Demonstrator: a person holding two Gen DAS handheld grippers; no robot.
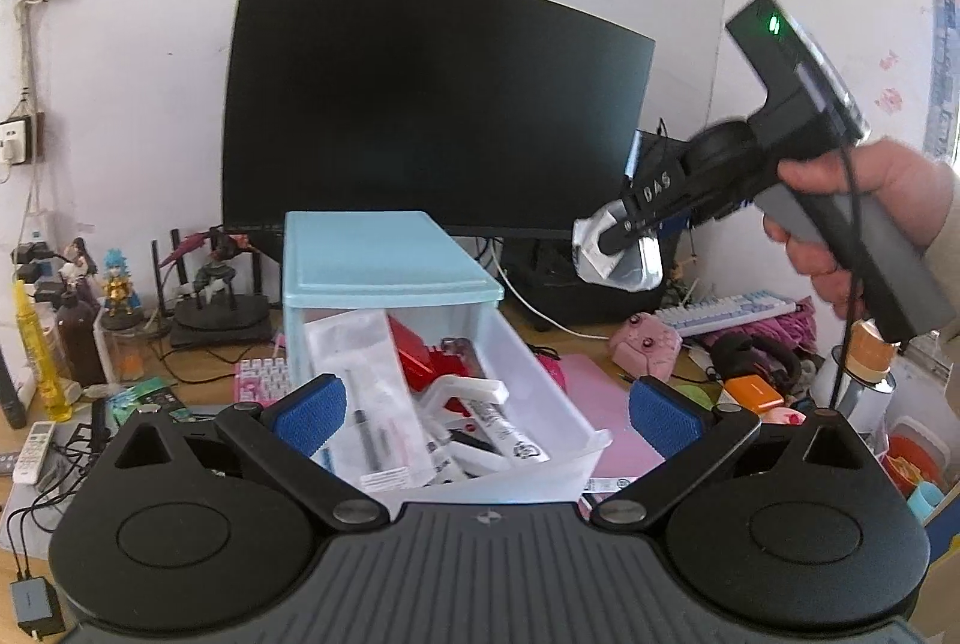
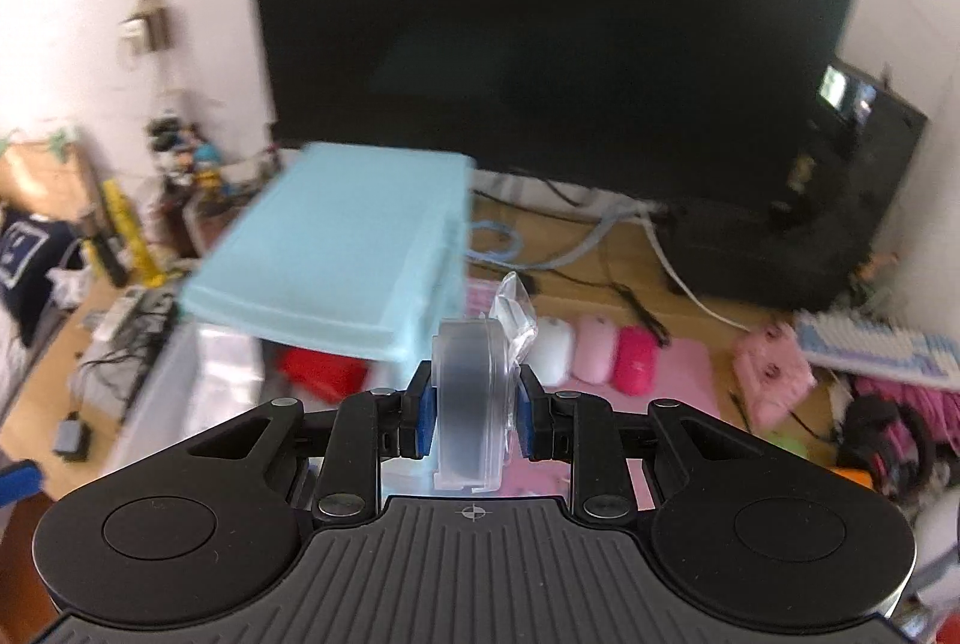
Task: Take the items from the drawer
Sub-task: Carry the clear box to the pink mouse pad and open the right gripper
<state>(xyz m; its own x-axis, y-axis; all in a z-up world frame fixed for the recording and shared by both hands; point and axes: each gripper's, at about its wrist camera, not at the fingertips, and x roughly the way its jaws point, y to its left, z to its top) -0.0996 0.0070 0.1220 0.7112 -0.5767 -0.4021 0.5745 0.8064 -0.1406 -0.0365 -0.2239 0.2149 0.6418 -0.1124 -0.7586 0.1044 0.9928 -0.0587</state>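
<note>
Right gripper (image 2: 474, 413): clamped on clear plastic case (image 2: 467, 404), aloft beyond drawer (image 1: 480, 440) rim. Carry level, grip firm. Left gripper (image 1: 486, 413): fingers spread, empty, over drawer's front edge.

L black two-finger gripper (image 1: 486, 410): blue pads wide apart, nothing between. R black two-finger gripper (image 2: 474, 407): hand-held (image 1: 852, 218), pads clamped, tilted downward.

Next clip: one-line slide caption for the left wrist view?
Right hand-held gripper lifts a clear plastic packet above the open drawer; left hand-held gripper waits open before it.
</note>
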